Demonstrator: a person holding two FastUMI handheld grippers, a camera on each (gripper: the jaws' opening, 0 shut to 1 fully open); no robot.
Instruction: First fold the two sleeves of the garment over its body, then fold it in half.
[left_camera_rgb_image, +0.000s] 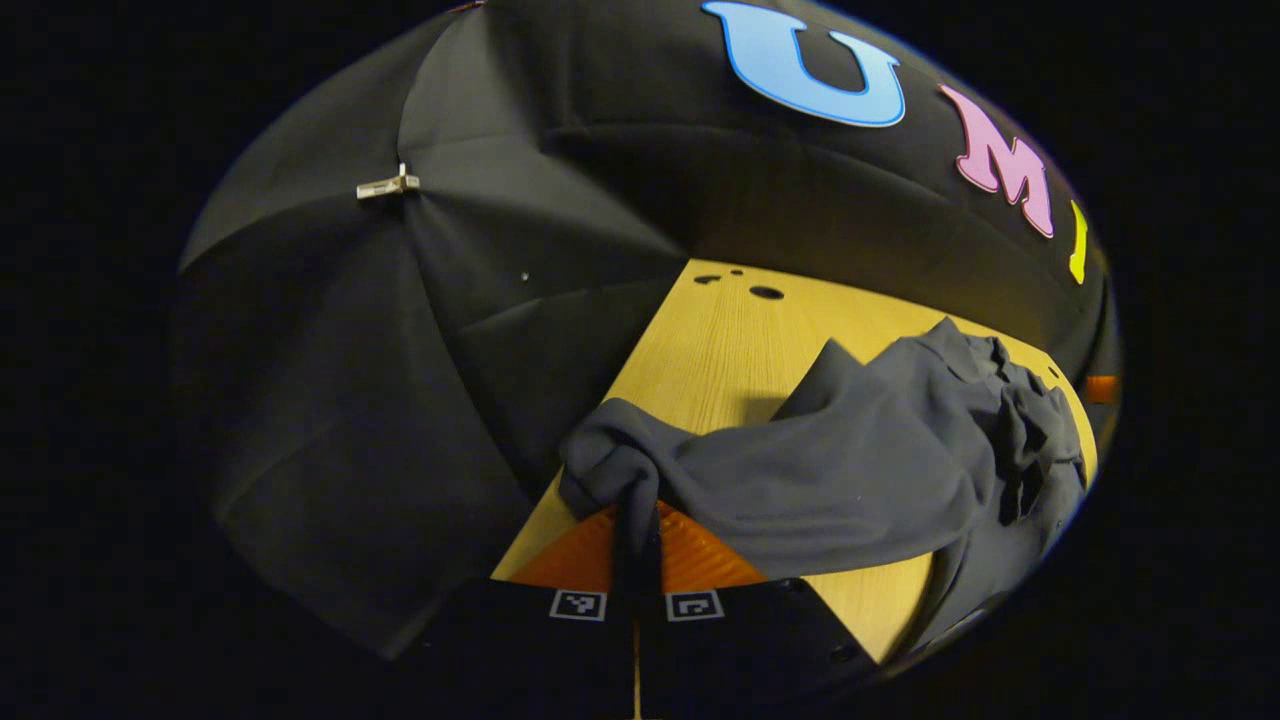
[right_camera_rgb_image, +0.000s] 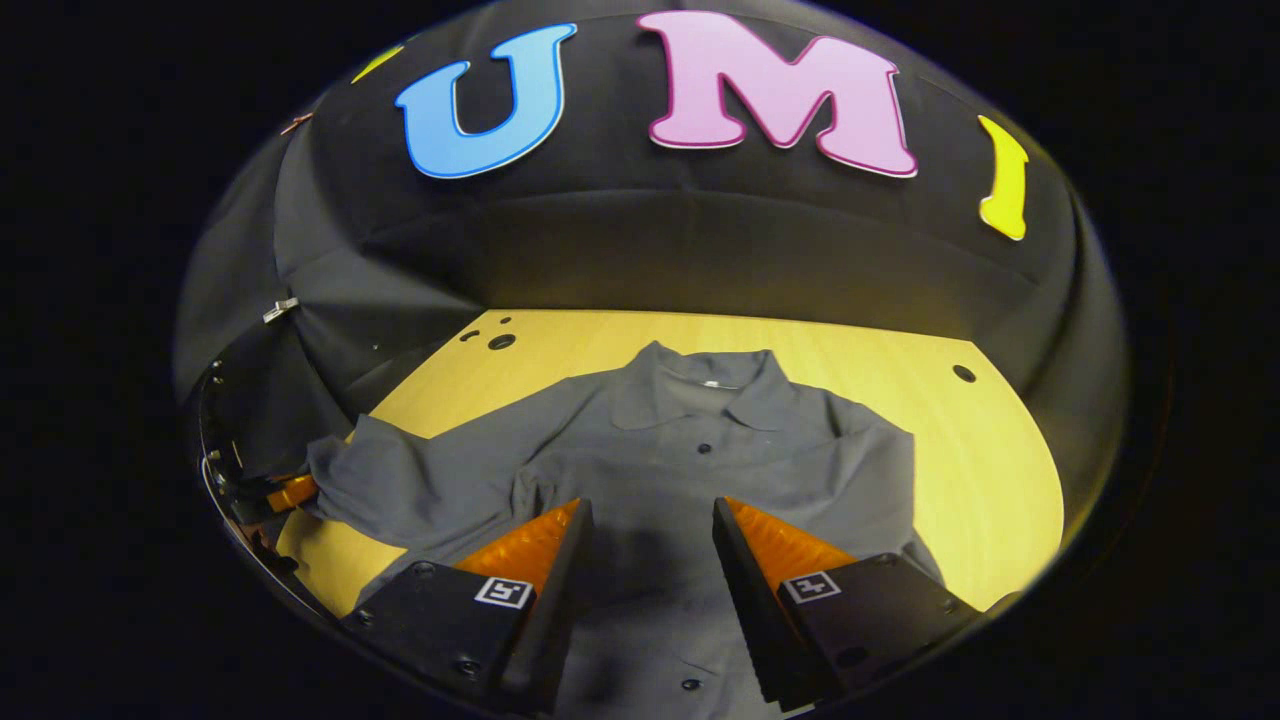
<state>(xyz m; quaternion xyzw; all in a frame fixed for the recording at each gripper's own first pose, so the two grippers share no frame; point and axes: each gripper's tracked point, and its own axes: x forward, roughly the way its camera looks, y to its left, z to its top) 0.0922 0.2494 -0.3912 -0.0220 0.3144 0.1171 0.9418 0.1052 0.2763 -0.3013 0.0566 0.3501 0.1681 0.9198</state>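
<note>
A dark grey collared shirt (right_camera_rgb_image: 690, 460) lies face up on the wooden table (right_camera_rgb_image: 960, 470), collar toward the back wall, buttons down its middle. My right gripper (right_camera_rgb_image: 650, 525) hovers open over the shirt's chest, nothing between its fingers. My left gripper (left_camera_rgb_image: 637, 520) is shut on the cuff end of one sleeve (left_camera_rgb_image: 610, 450), which bunches up over the fingers and is lifted off the table. In the right gripper view that sleeve (right_camera_rgb_image: 400, 480) stretches out to the left, where the left gripper (right_camera_rgb_image: 285, 492) holds its end. The other sleeve (right_camera_rgb_image: 880, 450) lies folded in by the shirt's side.
The table's left edge (left_camera_rgb_image: 560, 490) runs close beside my left gripper, with black cloth wall beyond it. Small holes (left_camera_rgb_image: 765, 292) mark the table's far corner. A metal clip (left_camera_rgb_image: 388, 186) pins the cloth wall. Bare wood lies right of the shirt.
</note>
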